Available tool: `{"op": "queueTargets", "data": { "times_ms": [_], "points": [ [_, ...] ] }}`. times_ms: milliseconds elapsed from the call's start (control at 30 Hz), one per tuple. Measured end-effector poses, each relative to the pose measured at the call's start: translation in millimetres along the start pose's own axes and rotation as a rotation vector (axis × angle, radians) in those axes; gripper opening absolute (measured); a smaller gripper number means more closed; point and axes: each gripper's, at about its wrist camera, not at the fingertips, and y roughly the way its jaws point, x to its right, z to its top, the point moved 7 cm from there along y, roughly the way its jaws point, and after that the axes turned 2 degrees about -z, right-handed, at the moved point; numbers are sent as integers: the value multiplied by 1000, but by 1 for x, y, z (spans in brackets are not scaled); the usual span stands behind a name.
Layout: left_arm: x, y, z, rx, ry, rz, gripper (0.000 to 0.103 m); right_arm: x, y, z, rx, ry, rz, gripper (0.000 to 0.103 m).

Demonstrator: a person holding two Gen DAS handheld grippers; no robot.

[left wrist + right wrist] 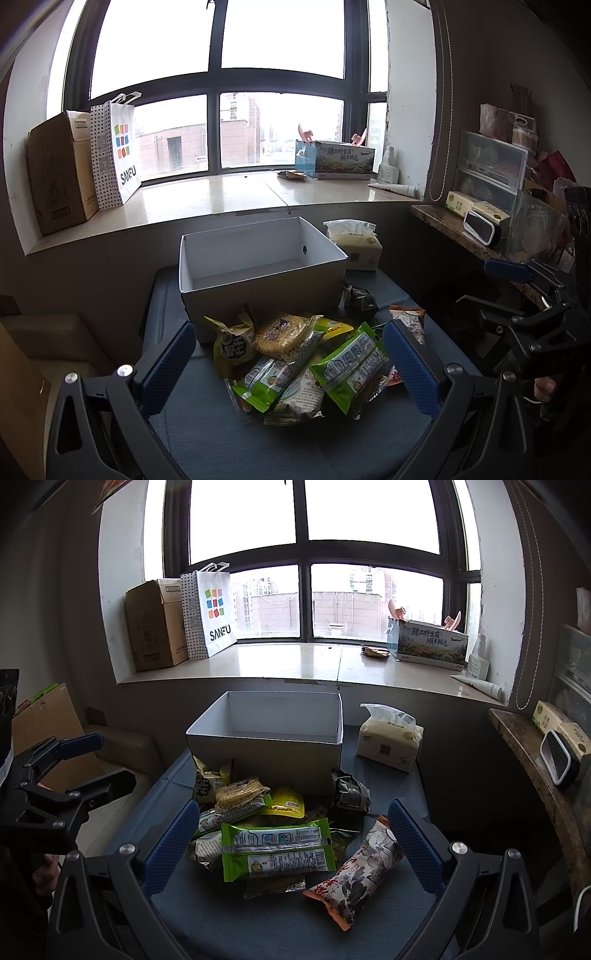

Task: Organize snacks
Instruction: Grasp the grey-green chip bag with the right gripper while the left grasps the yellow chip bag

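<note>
We hold both grippers above a low table covered in dark blue fabric (295,923), and each is released, its blue-padded fingers spread wide with nothing between them. The left gripper (290,363) hovers over the near part of the table, straddling the heap of snacks without touching it. The right gripper (291,843) hangs the same way, a little further to the right, its fingers flanking the same heap.

The snacks lie in a loose pile at the middle of the blue table, just in front of an open white cardboard box (266,738) that stands toward the far edge and shows a bare white floor inside. On top of the pile are two bright green plastic wafer packets (277,849), one overlapping the other. Beside them, toward the right edge, lies an orange and white printed pouch (354,875), tilted with one end pointing to the near edge. A yellow foil sachet (286,803) and a clear packet of pale yellow crisp noodles (240,790) rest against the box's front wall, and a crumpled dark grey wrapper (349,794) sits by the box's front right corner.

At the far right corner of the table, just beside the box, stands a cream-coloured soft pack of tissues (389,744) with a tissue sticking up.
</note>
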Motion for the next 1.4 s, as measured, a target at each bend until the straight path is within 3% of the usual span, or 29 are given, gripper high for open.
{"op": "queueTargets", "data": {
  "times_ms": [333, 500, 700, 1033, 1067, 1100, 1133, 1400],
  "points": [
    [-12, 4, -1, 50, -22, 15, 103, 21, 23, -5, -27, 1, -16, 103],
    [-15, 11, -7, 12, -32, -7, 103, 49, 89, -11, -121, -31, -44, 103],
    [-16, 16, -13, -32, -70, -85, 103, 86, 174, -26, -259, 38, -74, 103],
    [-9, 20, -19, -51, -49, -114, 103, 101, 268, -55, -431, 140, 1, 103],
    [-8, 20, -19, -52, -50, -116, 103, 101, 273, -58, -443, 152, 17, 94],
    [-8, 21, -20, -55, -53, -121, 103, 102, 277, -62, -464, 166, 32, 71],
    [-8, 21, -21, -59, -57, -127, 103, 100, 279, -66, -481, 174, 59, 67],
    [-13, 25, -23, -68, -75, -142, 103, 99, 250, -56, -384, 185, 103, 63]
  ]
}}
